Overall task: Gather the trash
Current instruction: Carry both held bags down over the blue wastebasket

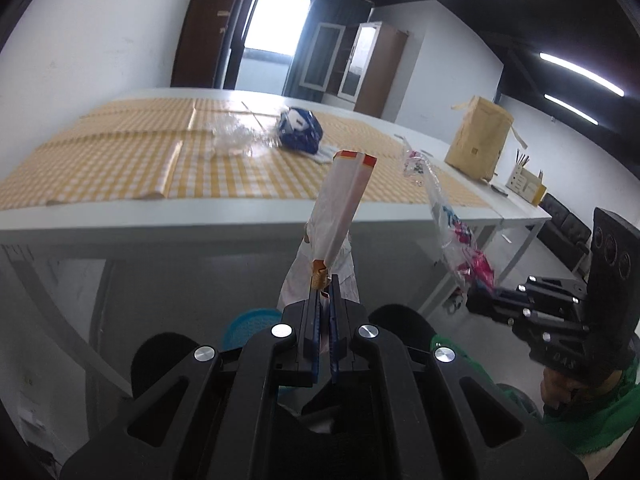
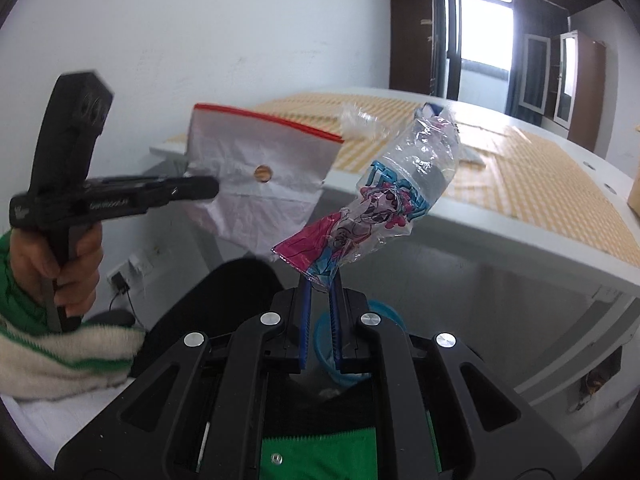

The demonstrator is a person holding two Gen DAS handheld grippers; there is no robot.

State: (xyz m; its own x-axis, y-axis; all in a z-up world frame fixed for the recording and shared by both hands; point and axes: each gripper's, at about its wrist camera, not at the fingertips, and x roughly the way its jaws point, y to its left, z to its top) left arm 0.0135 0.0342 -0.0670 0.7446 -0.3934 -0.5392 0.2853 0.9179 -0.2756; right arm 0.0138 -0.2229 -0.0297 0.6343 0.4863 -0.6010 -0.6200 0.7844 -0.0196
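- I am clenching my left gripper [image 1: 326, 280] on a white zip bag with a red strip [image 1: 340, 208], which is standing up at the centre of the left wrist frame
- My right gripper [image 2: 320, 284] is pinching a clear printed wrapper [image 2: 384, 196], rising toward the upper right of the right wrist frame
- Both pieces are hanging in front of the white table [image 1: 224, 228], off its edge
- A blue basket [image 1: 250, 326] is showing low in the frame, below the left gripper
- A crumpled blue bag [image 1: 300, 130] and clear plastic [image 1: 232, 136] are lying on the checked cloth [image 1: 120, 160], upper centre
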